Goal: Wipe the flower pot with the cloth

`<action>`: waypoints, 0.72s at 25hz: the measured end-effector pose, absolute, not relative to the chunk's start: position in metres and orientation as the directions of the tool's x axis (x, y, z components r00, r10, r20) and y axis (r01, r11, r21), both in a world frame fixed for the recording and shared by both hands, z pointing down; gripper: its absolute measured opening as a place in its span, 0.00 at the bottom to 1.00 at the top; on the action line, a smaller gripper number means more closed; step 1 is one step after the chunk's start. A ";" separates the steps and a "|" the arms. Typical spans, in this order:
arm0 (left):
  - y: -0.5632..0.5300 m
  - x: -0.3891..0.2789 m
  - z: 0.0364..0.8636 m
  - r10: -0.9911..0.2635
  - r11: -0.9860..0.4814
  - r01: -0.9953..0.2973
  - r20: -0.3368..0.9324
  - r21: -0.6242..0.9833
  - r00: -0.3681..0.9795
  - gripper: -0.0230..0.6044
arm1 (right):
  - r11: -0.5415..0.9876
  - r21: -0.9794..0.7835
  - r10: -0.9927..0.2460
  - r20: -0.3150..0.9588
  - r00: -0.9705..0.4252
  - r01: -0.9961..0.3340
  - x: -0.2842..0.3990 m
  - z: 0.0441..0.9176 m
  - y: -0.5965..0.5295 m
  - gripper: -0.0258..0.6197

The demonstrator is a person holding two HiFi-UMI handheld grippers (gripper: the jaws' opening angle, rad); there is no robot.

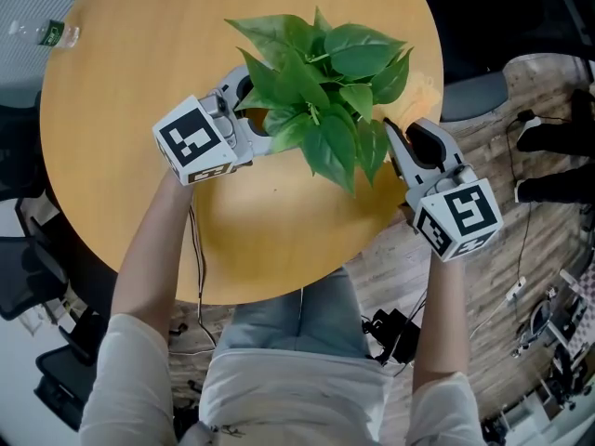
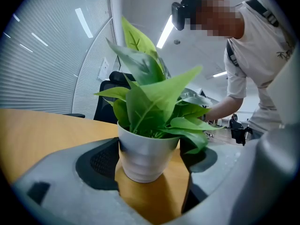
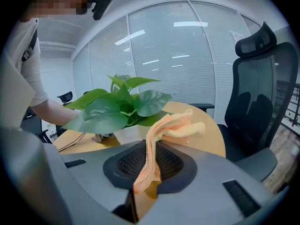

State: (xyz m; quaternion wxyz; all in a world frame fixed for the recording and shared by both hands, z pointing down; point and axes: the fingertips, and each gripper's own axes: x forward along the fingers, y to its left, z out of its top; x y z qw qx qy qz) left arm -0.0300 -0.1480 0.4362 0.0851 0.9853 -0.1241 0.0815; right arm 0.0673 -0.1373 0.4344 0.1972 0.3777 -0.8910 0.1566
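- The round yellow wooden bench carries the potted plant near its right edge.
- The white ribbed flower pot, topped by broad green leaves, is flanked by the left tool. Its jaws are spread around the pot and no squeeze is seen.
- The right tool is clamped on the peach terry cloth, which is held just beside the pot.
- No contact between cloth and pot is shown, so the wiping is judged not yet begun. Steadying and rubbing remain.
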 end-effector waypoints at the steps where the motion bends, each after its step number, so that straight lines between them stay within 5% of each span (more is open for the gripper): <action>1: -0.148 -0.030 0.436 -0.232 -0.955 -0.259 0.181 0.146 0.956 0.70 | 0.663 -0.112 -0.619 0.473 -0.627 -0.740 0.069 0.435 -0.143 0.13; 18: -0.142 -0.025 0.436 -0.401 -0.891 -0.428 0.181 0.149 0.898 0.70 | 0.749 -0.040 -0.558 0.499 -0.663 -0.661 0.037 0.443 -0.135 0.13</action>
